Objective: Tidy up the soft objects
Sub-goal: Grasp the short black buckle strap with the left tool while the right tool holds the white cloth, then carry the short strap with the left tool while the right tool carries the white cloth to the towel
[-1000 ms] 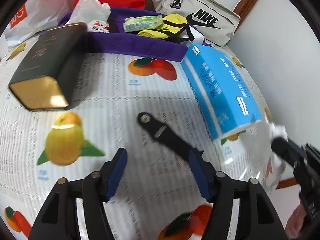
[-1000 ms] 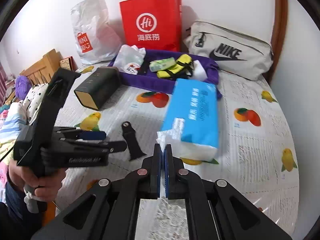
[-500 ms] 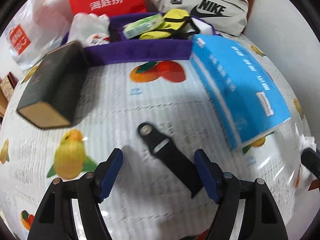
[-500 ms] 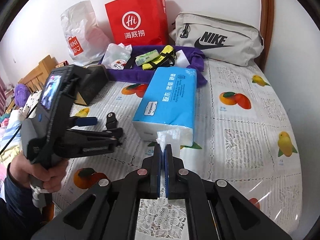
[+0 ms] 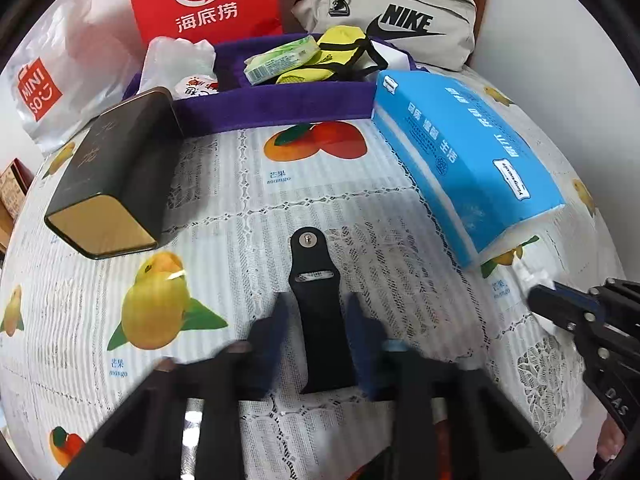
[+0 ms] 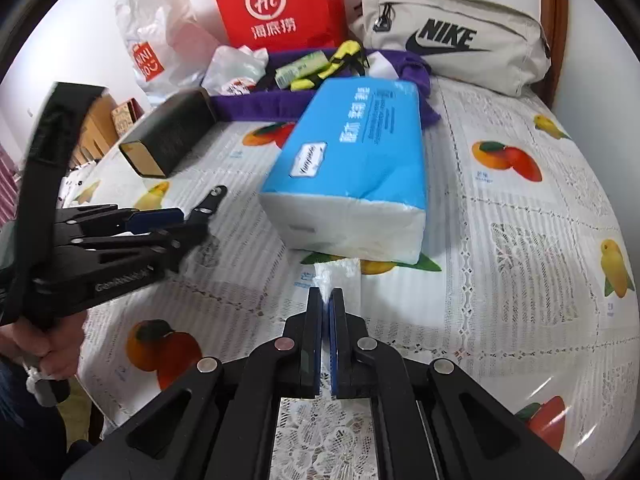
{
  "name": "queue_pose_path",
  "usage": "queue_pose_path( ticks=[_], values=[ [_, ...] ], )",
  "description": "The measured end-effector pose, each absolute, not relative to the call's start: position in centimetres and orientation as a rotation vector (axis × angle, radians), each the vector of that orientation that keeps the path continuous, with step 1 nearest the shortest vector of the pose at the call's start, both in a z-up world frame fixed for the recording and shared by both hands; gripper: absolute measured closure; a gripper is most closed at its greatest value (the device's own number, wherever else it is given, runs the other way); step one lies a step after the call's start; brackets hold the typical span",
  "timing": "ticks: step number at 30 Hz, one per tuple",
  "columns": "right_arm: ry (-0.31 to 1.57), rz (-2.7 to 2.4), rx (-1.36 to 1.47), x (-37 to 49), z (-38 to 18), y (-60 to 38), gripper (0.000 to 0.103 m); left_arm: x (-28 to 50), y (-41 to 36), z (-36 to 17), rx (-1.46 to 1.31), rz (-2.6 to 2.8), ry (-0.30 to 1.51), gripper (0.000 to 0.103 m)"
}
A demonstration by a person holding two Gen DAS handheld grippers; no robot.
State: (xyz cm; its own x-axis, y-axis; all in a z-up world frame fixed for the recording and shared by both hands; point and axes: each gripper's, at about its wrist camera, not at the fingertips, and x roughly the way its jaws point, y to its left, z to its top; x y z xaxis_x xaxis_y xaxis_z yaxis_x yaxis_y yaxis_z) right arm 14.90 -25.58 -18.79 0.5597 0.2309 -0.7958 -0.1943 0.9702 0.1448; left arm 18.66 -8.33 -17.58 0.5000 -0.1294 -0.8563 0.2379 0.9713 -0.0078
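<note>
Left gripper (image 5: 318, 328), jaws just closing, straddles the black strap (image 5: 320, 320); only the right view shows the right gripper (image 6: 326, 300) pinching the tissue pack's (image 6: 356, 168) wrapper at six o'clock.

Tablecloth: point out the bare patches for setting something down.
Free: the tablecloth right of the blue tissue pack, below the Nike bag. Also between the dark tin and the pack. Crowded: the purple tray and around the black strap.
</note>
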Motion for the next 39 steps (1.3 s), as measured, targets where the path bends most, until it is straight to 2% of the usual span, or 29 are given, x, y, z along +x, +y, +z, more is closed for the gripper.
queue_pose_path(
  ticks=[17, 39],
  values=[
    [0.944, 0.241, 0.043, 14.9, -18.6, -25.3, 0.1, 18.4, -7.8, -17.4, 0.095, -0.263, 1.007, 0.083],
    [0.934, 0.211, 0.013, 14.6, -16.5, -25.1, 0.1, 16.6, 3.9, -13.9, -0.09, -0.113, 0.932, 0.083]
  ],
)
